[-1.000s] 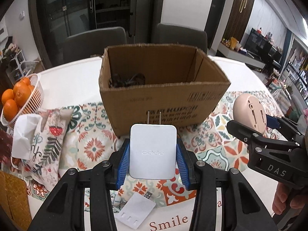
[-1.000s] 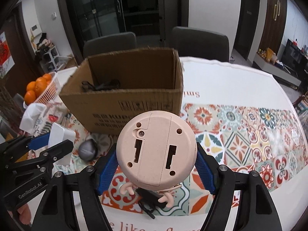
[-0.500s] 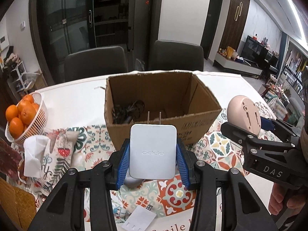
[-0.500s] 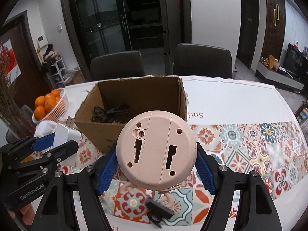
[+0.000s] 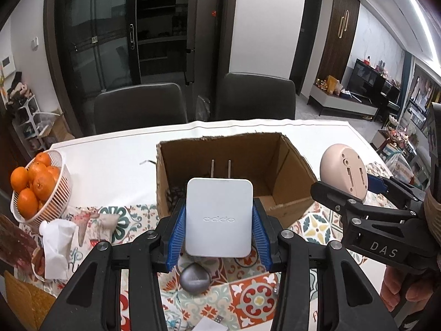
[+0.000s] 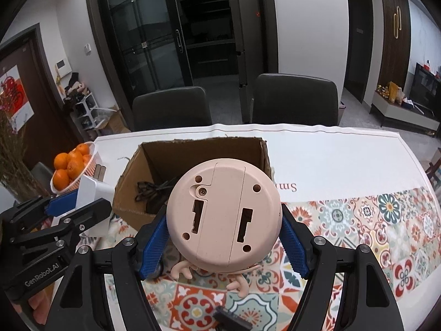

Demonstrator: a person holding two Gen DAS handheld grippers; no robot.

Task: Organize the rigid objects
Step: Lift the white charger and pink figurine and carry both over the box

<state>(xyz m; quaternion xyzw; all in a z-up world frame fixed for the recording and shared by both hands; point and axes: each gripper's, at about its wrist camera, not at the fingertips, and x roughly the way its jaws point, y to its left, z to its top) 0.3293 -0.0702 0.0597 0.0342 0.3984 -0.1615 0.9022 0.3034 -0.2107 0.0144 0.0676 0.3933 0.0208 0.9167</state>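
- The left tool point(image 5: 219, 230) grips a white wall charger point(image 5: 219, 218), prongs pointing up, held above the near edge of an open cardboard box point(image 5: 286, 162) on the counter point(image 5: 110, 154).
- The right tool point(image 6: 224, 237) clamps a round pink toy clock point(image 6: 223, 215), back facing the camera, near that box.
- Black cables point(image 6: 154, 189) lie inside the box.

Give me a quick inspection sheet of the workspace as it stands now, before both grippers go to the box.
Surface: table under a white cloth with a patterned tile runner.
Job's things: open cardboard box; white charger; round pink toy.
Clutter: grey oval object on the runner; basket of oranges; crumpled tissue.
Grippers: left gripper shut on the charger, prongs forward; right gripper shut on the toy, its flat underside to the camera.
Cables: dark cord lying inside the box.
Surroundings: two dark chairs behind the table; glass doors.
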